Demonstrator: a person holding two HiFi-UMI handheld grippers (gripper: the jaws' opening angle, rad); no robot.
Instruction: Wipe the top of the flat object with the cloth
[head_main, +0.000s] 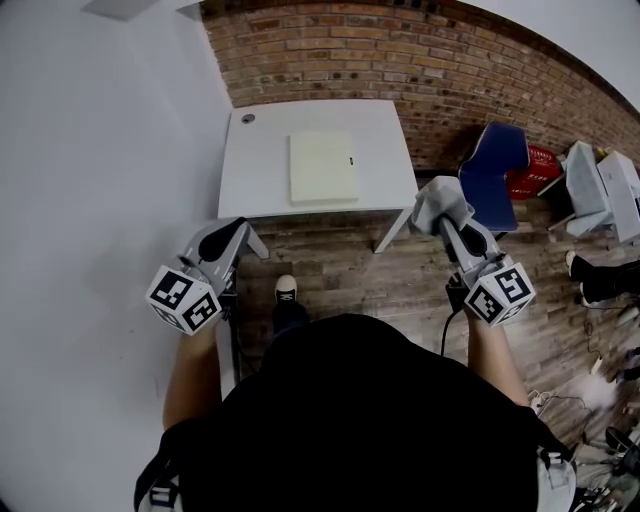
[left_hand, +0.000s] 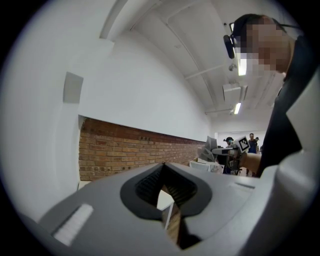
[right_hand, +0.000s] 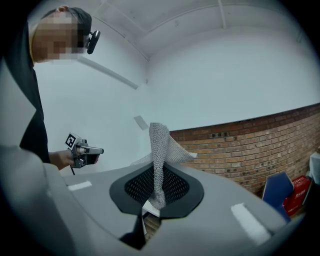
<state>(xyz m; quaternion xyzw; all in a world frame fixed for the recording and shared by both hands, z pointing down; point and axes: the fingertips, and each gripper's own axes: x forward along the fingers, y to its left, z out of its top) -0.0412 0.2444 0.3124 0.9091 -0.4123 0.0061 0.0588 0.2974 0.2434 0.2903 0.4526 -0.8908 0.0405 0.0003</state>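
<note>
Head view: a white rectangular table (head_main: 262, 175) stood against a red brick wall (head_main: 420, 60). A cream flat square board (head_main: 323, 168) lay near the middle of the tabletop, a little toward its right edge, with nothing touching it. Both grippers were held short of the table's near edge, over the wooden plank floor (head_main: 340, 265). The left gripper (head_main: 236, 228) was at the near-left corner. The right gripper (head_main: 446, 222) was at the near-right corner with a grey mesh cloth (head_main: 440, 200) bunched at its tip. A blue chair (head_main: 497, 170) stood off to the right. Left gripper view: the jaws were pressed together with nothing between them. Right gripper view: the jaws were clamped on the cloth (right_hand: 160, 150), which stood up above them.
</note>
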